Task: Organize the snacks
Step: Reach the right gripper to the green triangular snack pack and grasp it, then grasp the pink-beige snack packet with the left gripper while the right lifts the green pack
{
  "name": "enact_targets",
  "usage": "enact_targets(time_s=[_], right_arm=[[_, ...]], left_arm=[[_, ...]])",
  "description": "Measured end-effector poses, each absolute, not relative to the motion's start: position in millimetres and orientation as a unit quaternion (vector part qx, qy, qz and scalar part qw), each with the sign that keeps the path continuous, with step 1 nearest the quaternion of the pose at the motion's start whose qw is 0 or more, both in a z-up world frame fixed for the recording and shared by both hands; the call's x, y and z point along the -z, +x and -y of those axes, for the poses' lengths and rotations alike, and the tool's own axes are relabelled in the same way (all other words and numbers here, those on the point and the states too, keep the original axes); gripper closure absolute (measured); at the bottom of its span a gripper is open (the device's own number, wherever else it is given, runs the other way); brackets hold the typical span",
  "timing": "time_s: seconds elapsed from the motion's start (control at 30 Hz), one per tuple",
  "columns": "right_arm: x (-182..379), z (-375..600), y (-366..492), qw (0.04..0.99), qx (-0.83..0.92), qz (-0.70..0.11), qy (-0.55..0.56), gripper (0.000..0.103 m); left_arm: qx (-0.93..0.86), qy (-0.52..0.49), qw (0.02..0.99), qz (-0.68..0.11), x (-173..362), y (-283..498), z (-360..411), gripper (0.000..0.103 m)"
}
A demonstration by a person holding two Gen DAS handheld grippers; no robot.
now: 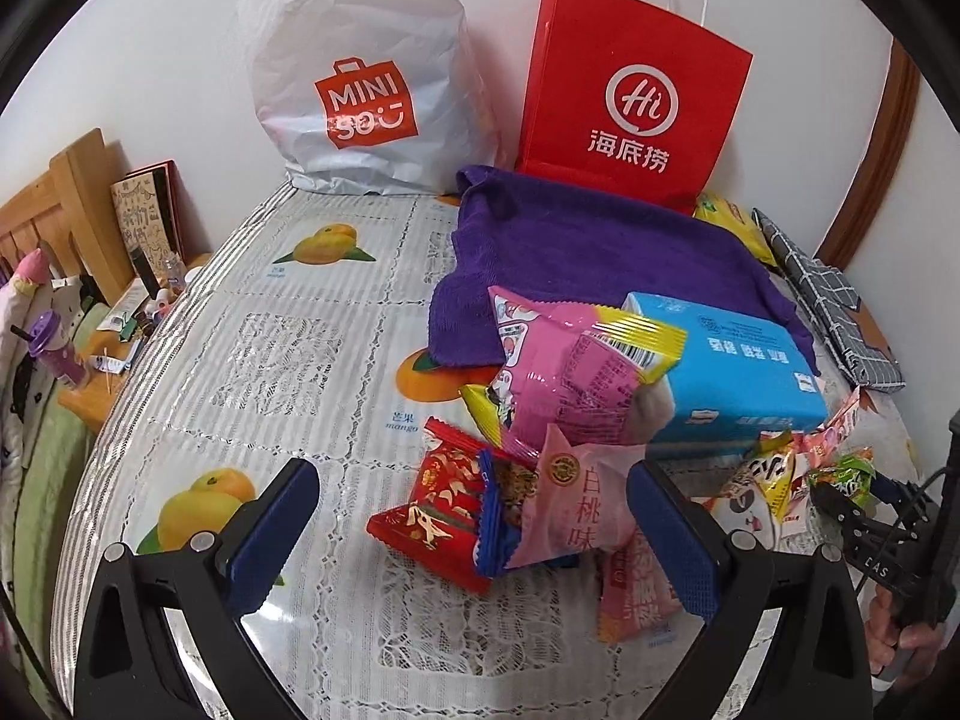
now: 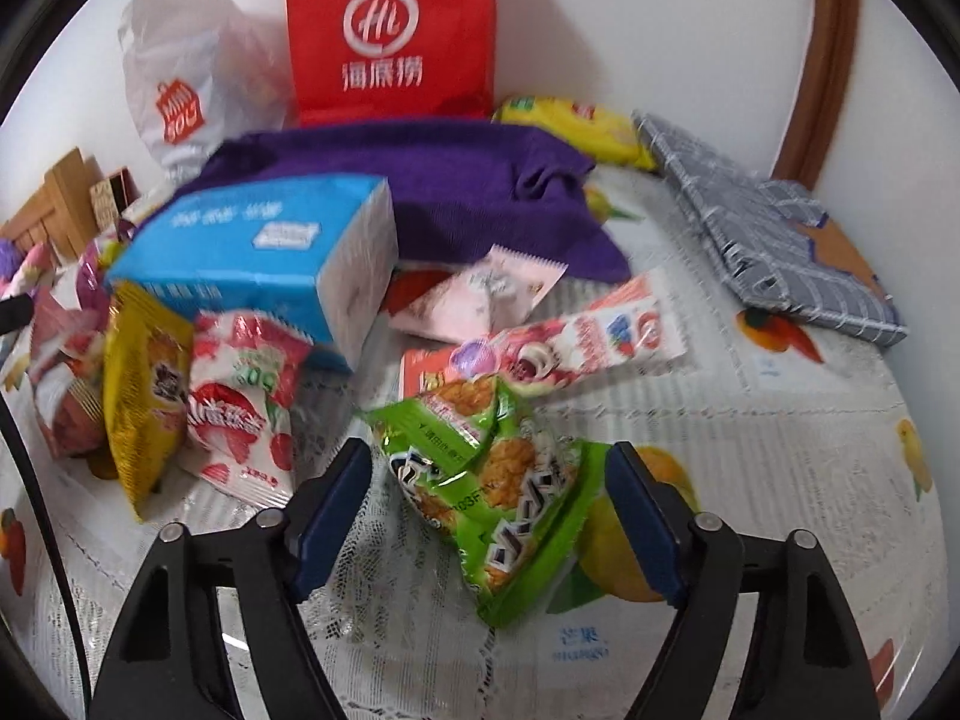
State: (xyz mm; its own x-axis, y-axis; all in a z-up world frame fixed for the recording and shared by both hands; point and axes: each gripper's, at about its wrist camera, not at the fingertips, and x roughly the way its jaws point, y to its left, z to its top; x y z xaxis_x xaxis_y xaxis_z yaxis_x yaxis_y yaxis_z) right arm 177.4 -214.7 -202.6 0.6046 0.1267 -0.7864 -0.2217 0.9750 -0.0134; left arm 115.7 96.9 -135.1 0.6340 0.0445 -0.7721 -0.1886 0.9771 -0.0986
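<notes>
right gripper (image 2: 487, 507) is straddling the crinkly green foil rice-cracker packet (image 2: 480, 480) lying on the surface (image 2: 750, 480), jaws part open, pads not yet pressing; next move is likely closing and lifting. left gripper (image 1: 474, 534) is hanging wide open, empty, over the red and pink foil snack packets (image 1: 516, 498); a plastic-covered fruit-print cloth is covering the surface, white wall behind.

The table cover (image 1: 336, 312) is clear glossy plastic over white lace. The purple towel (image 1: 588, 252) is matt, nappy cloth. The red bag (image 1: 636, 114) is smooth matt paper with twisted paper handles; the white shopping bag (image 1: 360, 78) is thin crinkled plastic. The green snack packet (image 2: 492, 480) is shiny crinkled film, as is the pink peach-flavour packet (image 1: 576, 510). The headboard (image 1: 60, 204) is plain wood.
</notes>
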Motion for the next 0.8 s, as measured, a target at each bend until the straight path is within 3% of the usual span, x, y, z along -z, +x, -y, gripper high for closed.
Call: enact_targets(time_s=[0.17, 0.3, 0.57, 0.7, 0.8], right_arm=[[204.5, 214.7, 181.2, 0.893, -0.097, -0.438, -0.049, 0.031], [198.7, 215.0, 178.4, 0.897, -0.094, -0.428, -0.051, 0.043], [190.5, 217.8, 169.7, 0.901, -0.095, -0.422, -0.033, 0.045], [182.4, 221.6, 163.1, 0.905, -0.088, -0.414, -0.031, 0.045], [179.9, 224.2, 159.5, 0.907, -0.085, -0.412, -0.028, 0.045]], left_arm=[[-0.064, -0.082, 0.897, -0.429, 136.8, 118.3, -98.8, 0.0], [-0.062, -0.081, 0.895, -0.434, 138.3, 120.1, -101.8, 0.0], [-0.023, -0.08, 0.895, -0.438, 143.1, 125.6, -91.7, 0.001], [0.002, -0.081, 0.896, -0.437, 143.3, 129.0, -84.0, 0.008], [0.024, -0.082, 0.896, -0.436, 143.1, 130.5, -79.3, 0.02]])
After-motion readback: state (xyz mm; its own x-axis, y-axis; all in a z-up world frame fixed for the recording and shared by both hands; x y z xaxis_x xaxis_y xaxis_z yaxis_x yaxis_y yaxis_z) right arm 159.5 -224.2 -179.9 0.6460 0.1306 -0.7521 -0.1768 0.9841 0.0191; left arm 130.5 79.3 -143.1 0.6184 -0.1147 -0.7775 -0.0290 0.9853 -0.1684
